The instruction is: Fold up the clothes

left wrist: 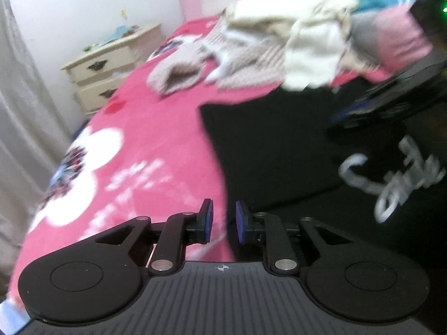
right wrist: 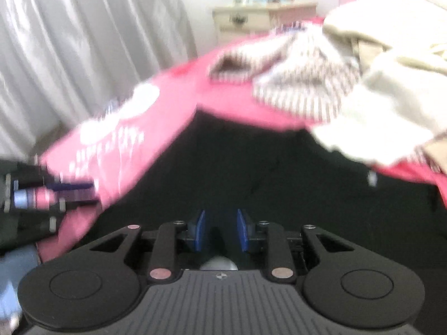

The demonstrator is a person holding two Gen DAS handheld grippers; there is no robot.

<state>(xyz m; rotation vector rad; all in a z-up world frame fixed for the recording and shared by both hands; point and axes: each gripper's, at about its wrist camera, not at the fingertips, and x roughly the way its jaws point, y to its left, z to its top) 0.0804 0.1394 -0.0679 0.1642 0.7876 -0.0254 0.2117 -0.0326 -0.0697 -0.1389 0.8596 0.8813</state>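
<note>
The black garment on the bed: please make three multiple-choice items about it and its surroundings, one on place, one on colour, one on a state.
1. Where does the black garment lie?
A. on the pink bedspread
B. on the dresser
C. on the curtain

2. What colour are the pads of the left gripper?
A. red
B. blue
C. white

3. What is between the pads of the right gripper?
A. the striped garment
B. a cream garment
C. nothing clamped

Answers: 1 A, the pink bedspread shows around its edges. 2 B, both pads are blue. 3 C, a gap shows between the pads; the striped garment lies far off in the pile.
</note>
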